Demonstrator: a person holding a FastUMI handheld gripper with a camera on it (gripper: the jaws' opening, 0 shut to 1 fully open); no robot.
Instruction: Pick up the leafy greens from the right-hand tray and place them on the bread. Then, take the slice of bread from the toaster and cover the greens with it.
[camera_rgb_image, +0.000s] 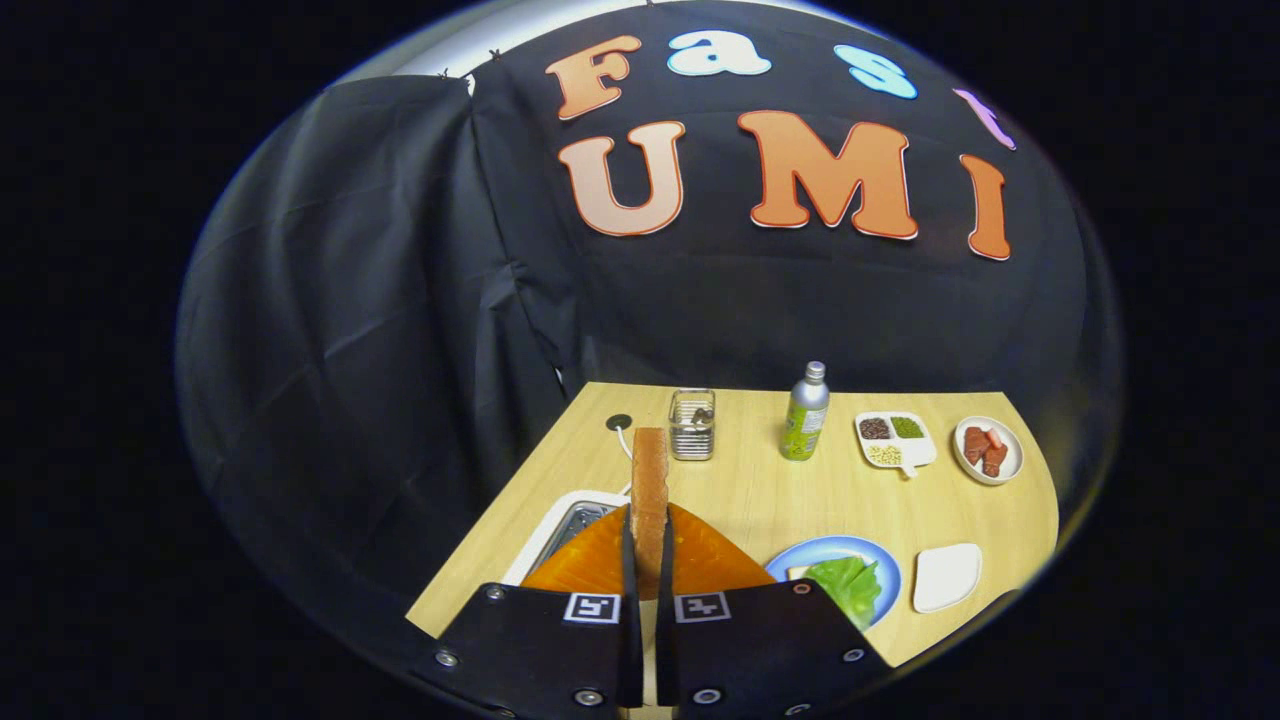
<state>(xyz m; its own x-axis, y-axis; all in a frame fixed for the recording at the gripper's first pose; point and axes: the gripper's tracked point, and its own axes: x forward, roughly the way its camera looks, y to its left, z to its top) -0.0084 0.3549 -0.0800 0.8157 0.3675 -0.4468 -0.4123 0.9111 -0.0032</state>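
My tongs (649, 560) are clamped narrow on the slice of bread (649, 490), which stands upright on edge between the fingers. Below and just behind them sits the toaster (570, 525); to their right, the leafy greens (848, 585) lie on the blue plate (835, 548).

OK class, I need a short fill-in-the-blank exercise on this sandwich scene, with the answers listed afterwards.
1. The gripper is shut on a slice of ____.
2. The leafy greens lie on the ____ plate.
3. The white tray sits beside that plate, away from the ____.

Missing words: bread; blue; toaster
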